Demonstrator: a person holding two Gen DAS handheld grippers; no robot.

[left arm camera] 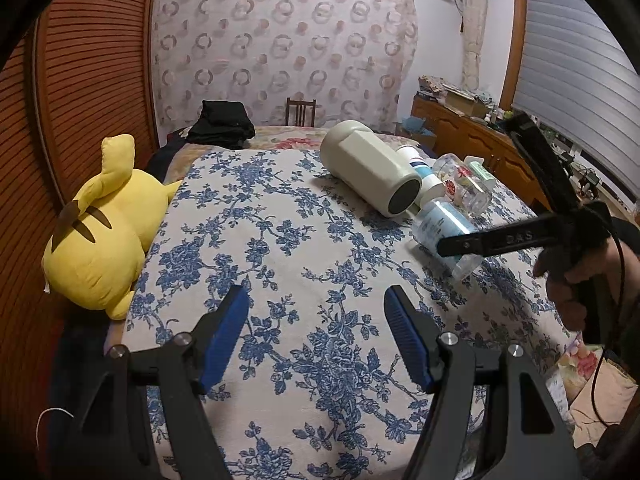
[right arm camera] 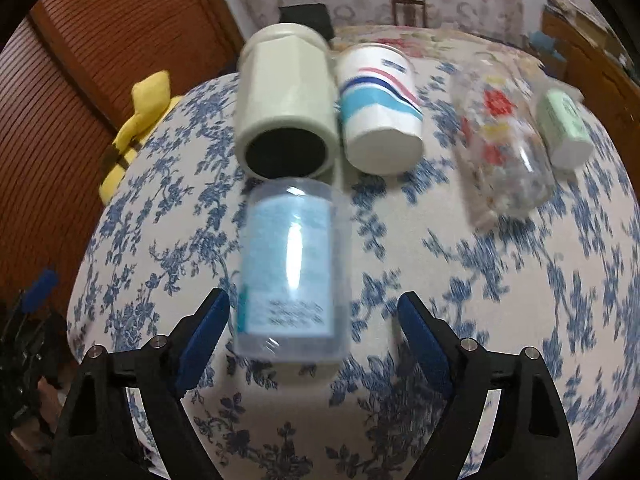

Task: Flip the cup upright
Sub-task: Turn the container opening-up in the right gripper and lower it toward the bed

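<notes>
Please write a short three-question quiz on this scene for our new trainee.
1. True or false: the right claw is already shut on the clear cup with the blue label.
2. Multiple choice: what lies directly beside the pale green mug? A) a striped paper cup; B) a spoon; C) a plate.
3. Short answer: which soft toy lies at the edge of the floral cloth in the left wrist view?

Key
1. False: its jaws are open, with the lying cup between them.
2. A.
3. The yellow plush toy. The left claw is open above bare cloth.
</notes>
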